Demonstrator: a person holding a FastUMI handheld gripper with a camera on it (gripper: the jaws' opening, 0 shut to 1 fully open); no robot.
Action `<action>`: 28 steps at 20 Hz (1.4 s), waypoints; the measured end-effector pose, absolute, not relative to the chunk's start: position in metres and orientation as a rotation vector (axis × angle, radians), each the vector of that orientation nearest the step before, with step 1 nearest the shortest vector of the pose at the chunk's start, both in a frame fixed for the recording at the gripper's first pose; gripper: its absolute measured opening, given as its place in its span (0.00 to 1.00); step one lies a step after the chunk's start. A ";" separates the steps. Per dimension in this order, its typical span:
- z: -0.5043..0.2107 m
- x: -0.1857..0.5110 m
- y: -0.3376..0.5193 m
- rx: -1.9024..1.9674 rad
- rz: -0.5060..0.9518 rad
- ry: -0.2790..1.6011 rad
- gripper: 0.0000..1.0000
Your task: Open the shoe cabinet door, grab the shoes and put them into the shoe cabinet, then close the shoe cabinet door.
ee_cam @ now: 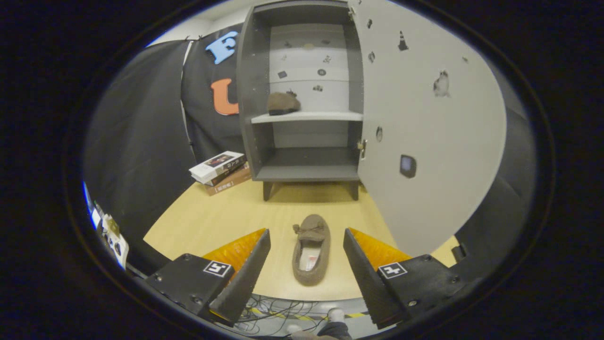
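Hovering wide open, the claw (306, 257) is straddling the slipper (310, 255) lying on the tabletop (207, 217); it should be lowering squarely before pinching the slipper's sides.

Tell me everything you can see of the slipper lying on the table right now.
The slipper is a brown, soft, suede-looking moccasin with a small bow on its toe and a pale lining with a label inside. It lies flat on its sole on the light wooden table, toe pointing toward the open shoe cabinet, heel near the table's front edge. It sits between the gripper fingers, which are spread wide and do not touch it. Only the table touches it.
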State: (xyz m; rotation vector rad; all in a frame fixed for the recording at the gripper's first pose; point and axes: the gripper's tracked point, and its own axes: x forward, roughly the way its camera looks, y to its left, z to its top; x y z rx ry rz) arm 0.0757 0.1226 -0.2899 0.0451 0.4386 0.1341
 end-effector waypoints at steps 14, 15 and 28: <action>-0.437 0.180 0.155 0.063 0.137 0.716 0.96; -0.438 0.185 0.157 0.063 0.143 0.719 0.95; -0.443 0.214 0.150 0.044 0.191 0.786 0.36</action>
